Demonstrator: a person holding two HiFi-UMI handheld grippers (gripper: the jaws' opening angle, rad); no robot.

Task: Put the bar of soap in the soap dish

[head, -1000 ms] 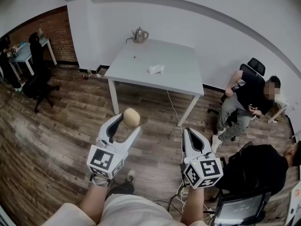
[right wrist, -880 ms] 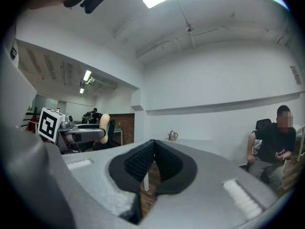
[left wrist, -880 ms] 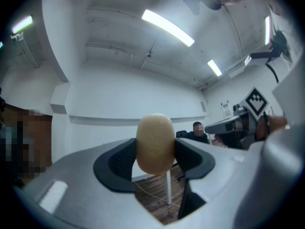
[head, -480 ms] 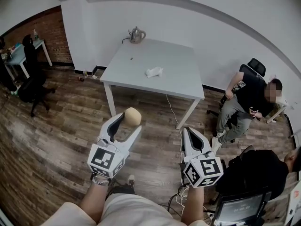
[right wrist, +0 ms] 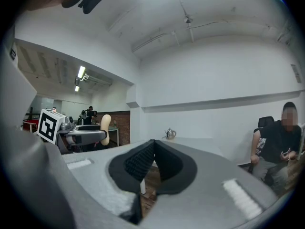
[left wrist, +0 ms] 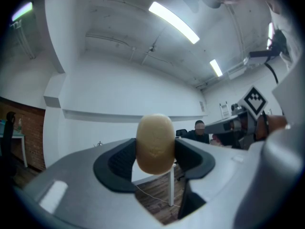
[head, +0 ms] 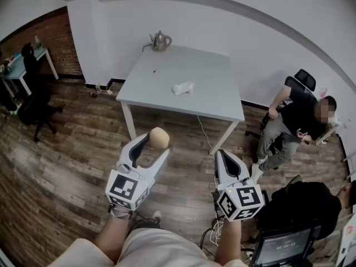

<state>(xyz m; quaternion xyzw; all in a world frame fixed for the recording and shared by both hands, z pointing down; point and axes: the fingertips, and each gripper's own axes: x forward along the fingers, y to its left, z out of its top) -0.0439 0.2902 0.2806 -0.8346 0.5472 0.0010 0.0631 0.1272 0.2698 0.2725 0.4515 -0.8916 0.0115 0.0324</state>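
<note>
A tan oval bar of soap [head: 158,138] is held off the floor by my left gripper [head: 156,146], whose jaws are shut on its two flat sides; the left gripper view shows the soap [left wrist: 155,143] upright between the dark pads [left wrist: 119,160]. My right gripper [head: 223,156] is level beside it, shut and empty, its pads [right wrist: 138,160] meeting. The soap [right wrist: 105,128] also shows at the left of the right gripper view. Ahead stands a white table [head: 211,65] with a small white dish [head: 182,87] near its middle.
A metal kettle [head: 159,40] sits at the table's far corner. A seated person [head: 292,121] is by the right wall, another person [head: 303,204] and a laptop [head: 281,248] at lower right. Cables [head: 214,227] lie near my feet. A dark chair [head: 33,107] stands left.
Both grippers and the view have moved forward toward the white table. The soap stays clamped in the left gripper; the right gripper stays shut.
</note>
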